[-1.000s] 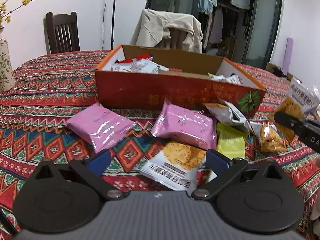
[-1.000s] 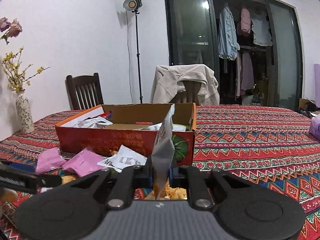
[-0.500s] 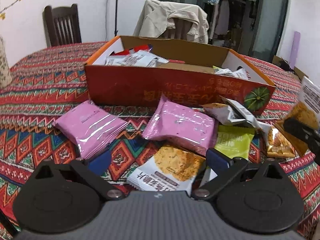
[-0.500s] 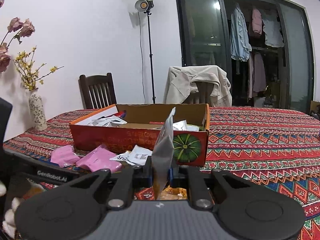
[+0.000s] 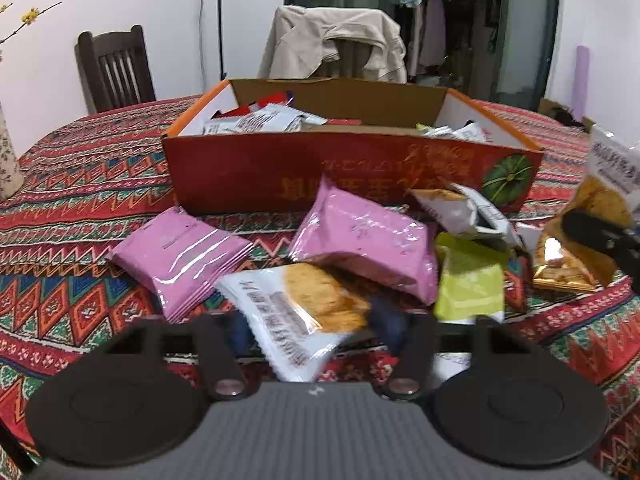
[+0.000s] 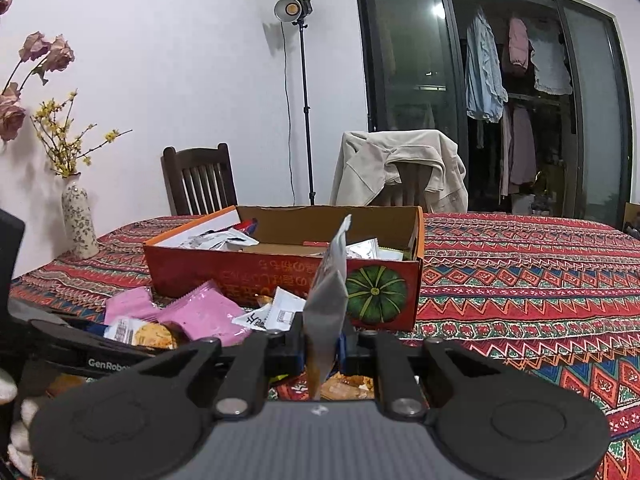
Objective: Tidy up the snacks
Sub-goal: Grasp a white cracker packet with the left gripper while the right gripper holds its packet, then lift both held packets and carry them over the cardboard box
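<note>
The left gripper point(image 5: 310, 330) points down at a fair slant, and its jaws have just been closing in. The white cracker packet point(image 5: 296, 312) sits right between the blue pads point(image 5: 240, 330), which reach both its edges, though it's blurry there so I can't swear they're pressing. The right gripper point(image 6: 322, 346) is clamped tight on a grey snack packet point(image 6: 328, 304) that stands upright between its fingers, pointing only slightly down.

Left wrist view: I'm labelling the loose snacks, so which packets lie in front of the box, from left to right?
Flat pink foil packet → white cracker packet → lime-green packet → golden clear-wrapped snack.
</note>
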